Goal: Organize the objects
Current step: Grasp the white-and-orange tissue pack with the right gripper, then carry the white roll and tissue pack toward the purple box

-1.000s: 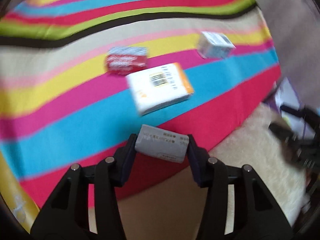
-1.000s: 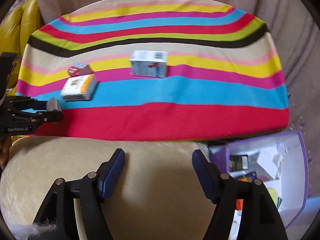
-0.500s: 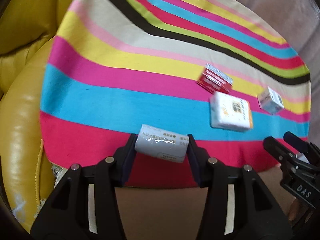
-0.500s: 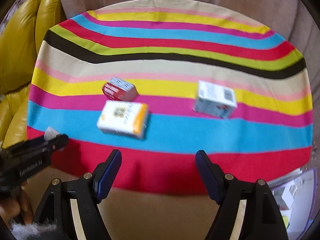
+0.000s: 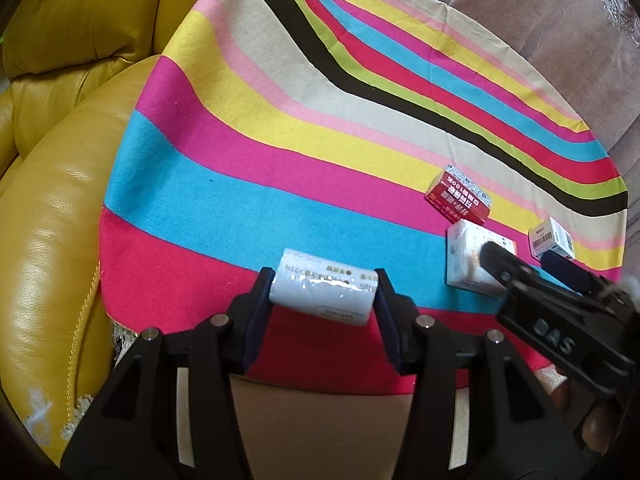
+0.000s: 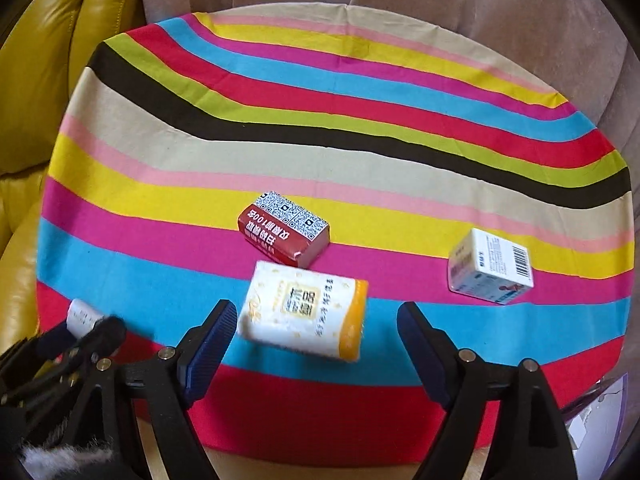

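My left gripper [image 5: 324, 294] is shut on a small white packet [image 5: 320, 292], held above the red stripe at the near edge of the striped cloth [image 5: 280, 140]. The packet also shows at the left in the right wrist view [image 6: 82, 316]. My right gripper [image 6: 314, 334] is open and empty, just in front of a white-and-orange tissue pack [image 6: 304, 316] lying on the blue stripe. A red packet [image 6: 284, 234] lies behind it. A white box [image 6: 490, 266] stands at the right. The right gripper shows in the left wrist view [image 5: 520, 264], over the tissue pack [image 5: 464, 258].
The striped cloth [image 6: 320, 120] covers a beige seat. A yellow leather cushion [image 5: 52, 200] borders it on the left. A taupe backrest [image 6: 440, 4] rises behind. A purple-edged container [image 6: 596, 412] shows at the lower right.
Both grippers have moved forward over the cloth. The right gripper has closed in on the tissue pack, still open. The left gripper still holds the white packet.
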